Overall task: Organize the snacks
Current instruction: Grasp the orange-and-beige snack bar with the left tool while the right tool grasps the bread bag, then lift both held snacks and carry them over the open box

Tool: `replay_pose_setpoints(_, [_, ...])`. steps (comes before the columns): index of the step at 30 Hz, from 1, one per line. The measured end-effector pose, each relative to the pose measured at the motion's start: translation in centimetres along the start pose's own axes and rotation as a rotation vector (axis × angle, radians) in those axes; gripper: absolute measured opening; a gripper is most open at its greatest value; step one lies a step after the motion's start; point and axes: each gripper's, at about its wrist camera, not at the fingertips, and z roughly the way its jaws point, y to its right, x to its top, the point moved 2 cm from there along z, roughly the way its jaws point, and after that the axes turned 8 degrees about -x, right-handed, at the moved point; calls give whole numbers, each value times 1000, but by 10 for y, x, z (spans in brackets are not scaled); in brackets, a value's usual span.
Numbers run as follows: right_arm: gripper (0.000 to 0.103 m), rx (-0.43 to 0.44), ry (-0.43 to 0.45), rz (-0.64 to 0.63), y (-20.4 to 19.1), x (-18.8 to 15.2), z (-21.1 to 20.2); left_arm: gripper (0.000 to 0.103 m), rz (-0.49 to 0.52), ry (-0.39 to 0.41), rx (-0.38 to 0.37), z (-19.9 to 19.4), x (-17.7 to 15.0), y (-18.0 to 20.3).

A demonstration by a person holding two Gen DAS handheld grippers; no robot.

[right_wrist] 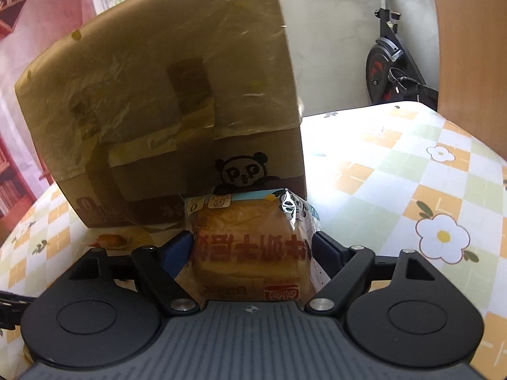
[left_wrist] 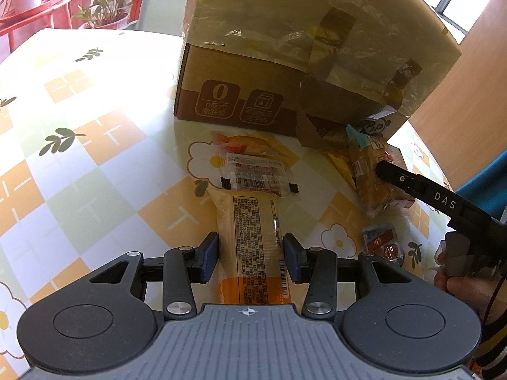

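My left gripper (left_wrist: 251,253) is shut on a long yellow snack packet (left_wrist: 253,221) that lies lengthwise on the table, its blue pads pressing both long edges. Just beyond it lies a clear packet (left_wrist: 253,171) with a barcode. A wrapped bread loaf (right_wrist: 253,247) with red lettering sits between the pads of my open right gripper (right_wrist: 253,243), which stand close beside the wrapper. In the left wrist view the same loaf (left_wrist: 367,171) lies at the right, with one black finger (left_wrist: 412,183) of the right gripper over it. A cardboard box (left_wrist: 237,95) stands behind the snacks.
The box (right_wrist: 158,95) has its taped flap raised towards me. A small brown sachet (left_wrist: 381,240) and a yellow packet (left_wrist: 340,164) lie near the loaf. An orange snack (right_wrist: 111,240) lies at the box's foot. The checked tablecloth (right_wrist: 396,174) spreads right. A hand (left_wrist: 459,281) holds the right gripper.
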Motion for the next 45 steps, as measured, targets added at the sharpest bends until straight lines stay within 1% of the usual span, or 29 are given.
replay_pose_setpoints(4, [83,1,13,-8,-1,-2,-2,47,5,-1,3,0,0,0])
replay_pose_setpoints(5, [82,3,15,-11,-1,-2,-3,46,3,-2,0,0,0,0])
replay_pose_setpoints(6, [77,7,14,-11,-1,-3,-3,45,0,-4,-2,0,1,0])
replay_pose_setpoints(7, [75,15,13,-7,-1,-2,-5,45,-2,-8,-5,-1,1,-1])
replay_pose_setpoints(11, [74,22,-8,-1,-2,-1,-12,44,-12,3,-17,-6,1,-2])
replay_pose_setpoints(16, [74,34,-2,33,1,-2,-30,44,30,75,-37,-23,7,6])
replay_pose_setpoints(21, [74,62,40,81,7,7,-54,44,91,148,-45,-41,16,16])
replay_pose_setpoints(24, [74,77,84,88,7,18,-69,44,138,196,-49,-55,27,27])
replay_pose_setpoints(28, [74,105,155,89,1,36,-89,44,189,264,-77,-76,47,41])
replay_pose_setpoints(32, [74,139,238,82,-7,58,-105,44,227,351,-109,-99,74,56])
replay_pose_setpoints(35, [74,168,301,73,-14,76,-116,44,253,398,-130,-107,97,68])
replay_pose_setpoints(40, [74,195,388,52,-23,112,-125,44,267,463,-143,-105,137,84])
replay_pose_setpoints(43, [74,195,417,32,-28,132,-121,44,255,491,-149,-97,162,91])
replay_pose_setpoints(45, [74,192,432,18,-31,145,-114,44,237,508,-148,-91,173,95])
